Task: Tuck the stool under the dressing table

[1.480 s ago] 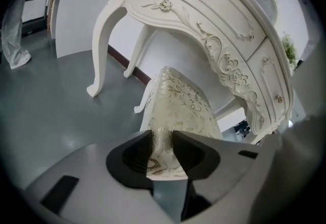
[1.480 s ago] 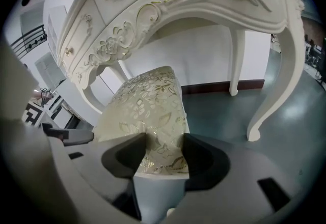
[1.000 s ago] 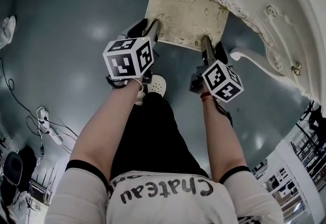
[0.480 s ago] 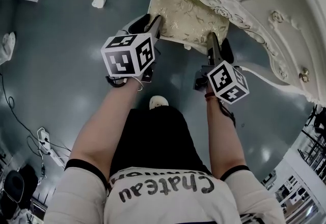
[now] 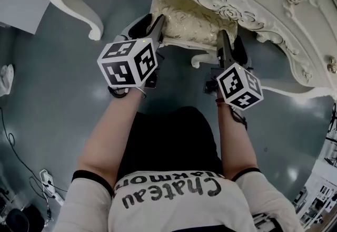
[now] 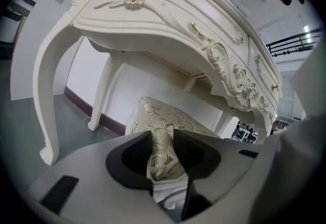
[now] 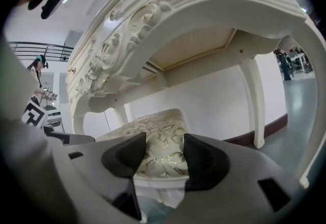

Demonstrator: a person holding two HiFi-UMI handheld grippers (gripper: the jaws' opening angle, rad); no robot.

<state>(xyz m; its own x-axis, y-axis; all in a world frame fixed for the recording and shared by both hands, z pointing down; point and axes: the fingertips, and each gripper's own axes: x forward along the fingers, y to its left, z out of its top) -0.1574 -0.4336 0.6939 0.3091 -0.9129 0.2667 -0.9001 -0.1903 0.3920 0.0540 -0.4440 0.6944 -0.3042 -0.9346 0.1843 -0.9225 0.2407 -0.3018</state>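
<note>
My left gripper (image 5: 157,22) and right gripper (image 5: 222,42) each pinch the stool (image 5: 192,15) cushion; pushed crooked, it may hit the dressing table (image 5: 231,12).

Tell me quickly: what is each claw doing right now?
Left claw: closed on a near corner of the stool, gripping its cushioned seat.
Right claw: closed on the stool's other near corner.
</note>
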